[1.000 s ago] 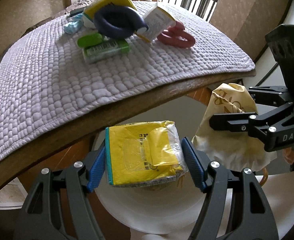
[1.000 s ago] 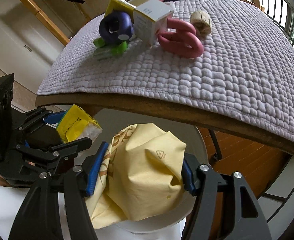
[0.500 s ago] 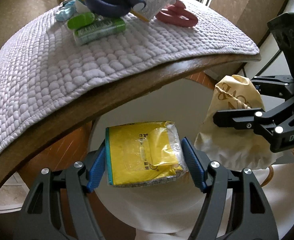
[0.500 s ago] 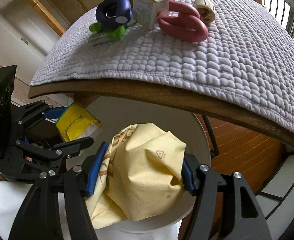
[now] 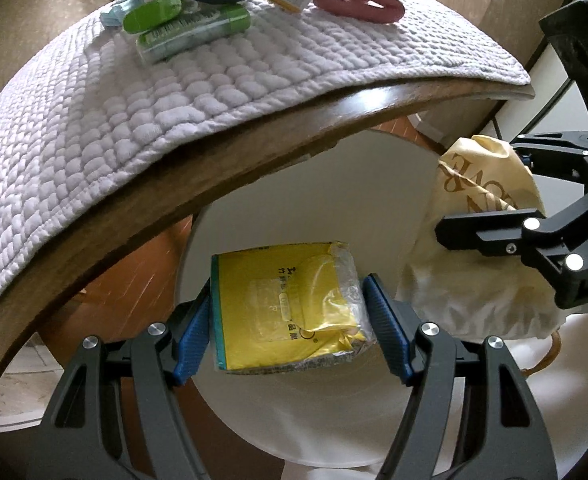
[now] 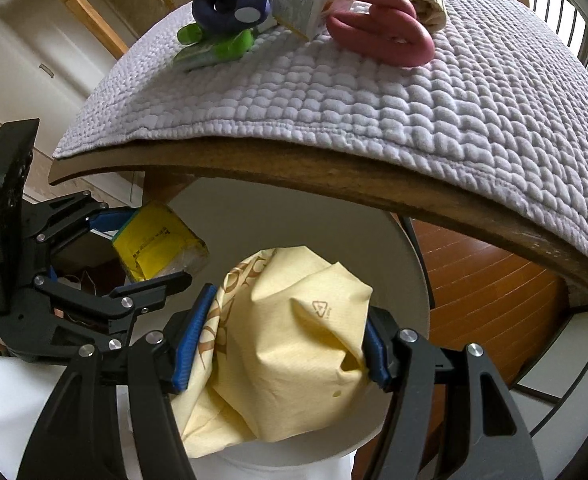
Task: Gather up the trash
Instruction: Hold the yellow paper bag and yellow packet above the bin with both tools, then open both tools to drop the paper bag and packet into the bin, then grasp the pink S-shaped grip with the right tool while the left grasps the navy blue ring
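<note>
Below the near table edge, over the round white bin (image 5: pixel 294 216), the left gripper (image 5: pixel 289 320) clamps a flat yellow plastic packet (image 5: pixel 281 308) while the right gripper (image 6: pixel 281 344) pinches a crumpled cream paper bag (image 6: pixel 285 344), both apparently poised for dropping in.

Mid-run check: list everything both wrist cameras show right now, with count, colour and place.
yellow packet: 1, yellow, clamped in left gripper above bin
crumpled bag: 1, cream, clamped in right gripper above bin
bin: 1, white, below table edge
quilted cloth: 1, lilac, covering table
table: 1, brown wood
ring: 1, navy, on cloth
tubes: 2, green, under ring
carton: 1, white
loop: 1, pink
left gripper: black, blue pads
right gripper: black, blue pads
</note>
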`<state>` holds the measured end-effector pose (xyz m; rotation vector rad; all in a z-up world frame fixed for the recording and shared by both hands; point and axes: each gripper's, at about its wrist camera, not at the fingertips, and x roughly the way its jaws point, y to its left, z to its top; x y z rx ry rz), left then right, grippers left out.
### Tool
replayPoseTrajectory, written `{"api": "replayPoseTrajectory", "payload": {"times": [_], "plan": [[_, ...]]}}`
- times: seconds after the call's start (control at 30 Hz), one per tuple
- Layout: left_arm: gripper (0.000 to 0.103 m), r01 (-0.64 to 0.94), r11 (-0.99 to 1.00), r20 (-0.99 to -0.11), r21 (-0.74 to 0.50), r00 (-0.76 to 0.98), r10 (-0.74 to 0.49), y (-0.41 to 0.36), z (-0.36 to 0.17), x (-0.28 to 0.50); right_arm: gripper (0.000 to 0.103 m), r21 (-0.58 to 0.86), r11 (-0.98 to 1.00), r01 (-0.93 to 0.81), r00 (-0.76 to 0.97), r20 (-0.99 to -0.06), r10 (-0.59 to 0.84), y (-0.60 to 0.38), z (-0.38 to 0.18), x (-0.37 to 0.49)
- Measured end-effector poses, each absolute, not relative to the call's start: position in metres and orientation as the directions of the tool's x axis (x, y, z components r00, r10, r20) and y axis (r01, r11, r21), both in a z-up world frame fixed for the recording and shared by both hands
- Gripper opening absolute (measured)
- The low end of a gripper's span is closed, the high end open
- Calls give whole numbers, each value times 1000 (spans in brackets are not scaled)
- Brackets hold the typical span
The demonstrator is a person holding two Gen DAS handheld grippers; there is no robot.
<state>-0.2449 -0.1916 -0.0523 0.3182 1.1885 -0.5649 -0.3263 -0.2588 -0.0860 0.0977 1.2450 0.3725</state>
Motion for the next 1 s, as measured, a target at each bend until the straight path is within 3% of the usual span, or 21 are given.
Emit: {"api": "replayPoseTrajectory", "payload": {"times": [0.33, 0.47, 0.57, 0.83, 0.9, 1.0], "plan": [[72, 572, 818, -939, -53, 249, -235, -203, -63, -243, 64, 262, 940, -219, 259, -913, 315, -250, -94, -321], [76, 582, 810, -935, -76, 240, -260, -199, -61, -244, 72, 263, 942, -209, 266, -912, 313, -256, -92, -322], [88, 588, 806, -931, -72, 251, -266, -200, -59, -244, 80, 259, 944, -204, 283, -908, 310, -261, -86, -322], [88, 581, 809, -897, -84, 310, -315, -195, -27, -238, 82, 182, 952, -248, 399, -876, 272, -263, -50, -321], [88, 580, 808, -872, -102, 339, -354, -192, -10, -236, 90, 163, 953, -254, 452, -851, 266, -264, -33, -320], [97, 563, 820, -822, -107, 414, -391, -189, 14, -232, 95, 145, 959, -243, 532, -807, 257, -271, -10, -313]]}}
